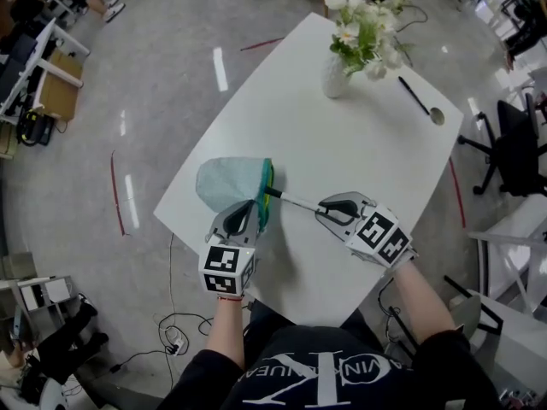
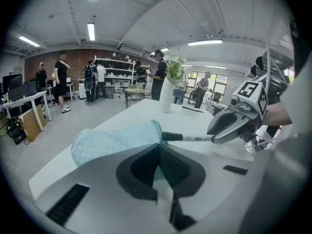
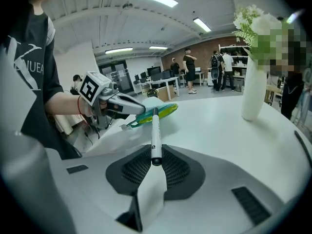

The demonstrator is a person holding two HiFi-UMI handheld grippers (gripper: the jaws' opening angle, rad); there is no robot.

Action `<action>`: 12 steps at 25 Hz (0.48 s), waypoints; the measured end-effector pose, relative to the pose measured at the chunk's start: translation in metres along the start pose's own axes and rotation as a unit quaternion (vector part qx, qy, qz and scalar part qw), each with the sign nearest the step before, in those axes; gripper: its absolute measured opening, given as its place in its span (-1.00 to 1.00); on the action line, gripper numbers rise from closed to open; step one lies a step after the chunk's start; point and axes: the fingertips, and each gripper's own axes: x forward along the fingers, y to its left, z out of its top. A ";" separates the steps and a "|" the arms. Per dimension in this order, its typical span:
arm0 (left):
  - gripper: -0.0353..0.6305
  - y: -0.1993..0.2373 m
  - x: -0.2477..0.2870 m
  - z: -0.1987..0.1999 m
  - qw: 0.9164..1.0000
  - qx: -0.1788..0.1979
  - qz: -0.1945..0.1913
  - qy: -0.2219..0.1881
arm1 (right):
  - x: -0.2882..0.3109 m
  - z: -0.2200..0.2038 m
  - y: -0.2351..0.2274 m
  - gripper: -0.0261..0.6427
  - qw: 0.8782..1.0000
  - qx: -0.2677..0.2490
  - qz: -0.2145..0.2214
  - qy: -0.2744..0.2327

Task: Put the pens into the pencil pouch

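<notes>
- Left tongs (image 1: 248,217) (image 2: 158,149): jaws together, pinched on the mouth edge of the pouch (image 1: 224,182) (image 2: 111,141). Teal fabric shows right at the jaw tips in my left gripper view.
- Pouch: teal, green-yellow lining at the mouth, lying flat on the white surface (image 1: 342,156) near its corner. The mouth faces my right tongs.
- Right tongs (image 1: 325,210) (image 3: 155,154): clamped on 1 pen (image 1: 295,200) (image 2: 189,138) (image 3: 155,130), gripping its back end, with the barrel sticking out ahead of the jaws.
- Pen: white barrel, dark front end, pointing straight at the pouch. The dark end is right at the pouch mouth, touching the green rim in the head view. Can't tell if it's inside yet.
- Pen is off the surface, spanning the gap between pouch mouth and right tongs.
- In the right gripper view the pouch (image 3: 157,109) mouth is lifted slightly where the left tongs (image 3: 127,106) hold it.
- 1 more, a black pen (image 1: 414,95), lies on the surface well away from the pouch, on the far side.
- White vase of flowers (image 1: 338,73) stands well beyond the pouch, close to that black pen.
</notes>
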 end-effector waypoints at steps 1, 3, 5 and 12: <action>-0.88 -0.002 0.002 0.001 1.000 0.003 -0.001 -0.001 | 0.000 -0.003 0.001 -0.69 1.000 0.000 0.001 0.004; -0.88 -0.006 0.004 0.003 1.000 0.009 -0.001 -0.001 | 0.001 -0.008 0.001 -0.69 1.000 0.003 0.004 0.010; -0.88 -0.008 0.005 0.005 1.000 0.015 0.000 -0.001 | 0.001 -0.014 0.002 -0.69 1.000 0.006 0.006 0.018; -0.88 -0.017 0.008 0.011 0.999 0.038 -0.013 -0.001 | 0.003 -0.029 0.004 -0.69 0.998 -0.007 0.008 0.054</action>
